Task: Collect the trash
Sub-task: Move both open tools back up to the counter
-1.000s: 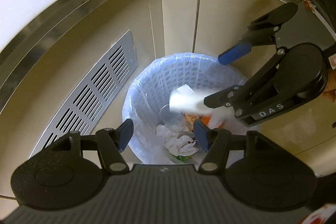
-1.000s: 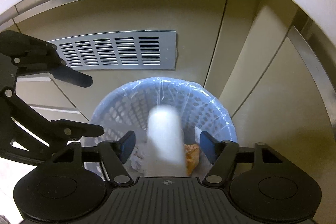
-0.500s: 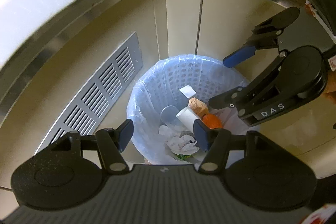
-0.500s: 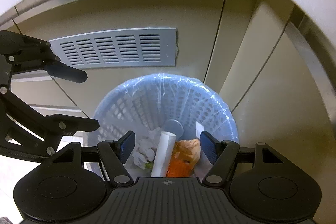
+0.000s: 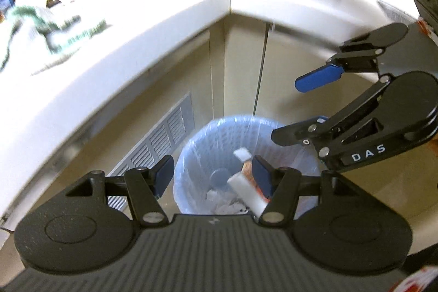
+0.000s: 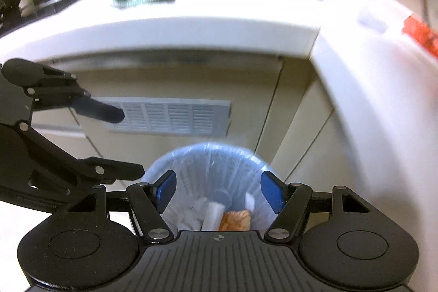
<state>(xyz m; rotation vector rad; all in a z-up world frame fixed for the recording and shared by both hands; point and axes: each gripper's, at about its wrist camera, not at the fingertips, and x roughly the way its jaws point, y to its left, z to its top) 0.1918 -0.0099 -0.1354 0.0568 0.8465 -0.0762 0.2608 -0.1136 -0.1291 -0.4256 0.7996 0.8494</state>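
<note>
Raised right gripper [image 5: 309, 103], "DAS" lettering

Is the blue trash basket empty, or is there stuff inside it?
Not empty. The basket holds a white tube, crumpled tissues and an orange wrapper.

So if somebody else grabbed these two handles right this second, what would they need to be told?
Left gripper: open, empty, above the bin.
Right gripper: open, empty, also above the bin.
Bin: lined basket on the floor in the counter corner, holding a white tube, crumpled paper, an orange scrap.
Done: that trash is binned.
Left: the counter above holds blurred clutter; a green-and-white crumpled thing may be next, though I can't tell if it is trash.
</note>
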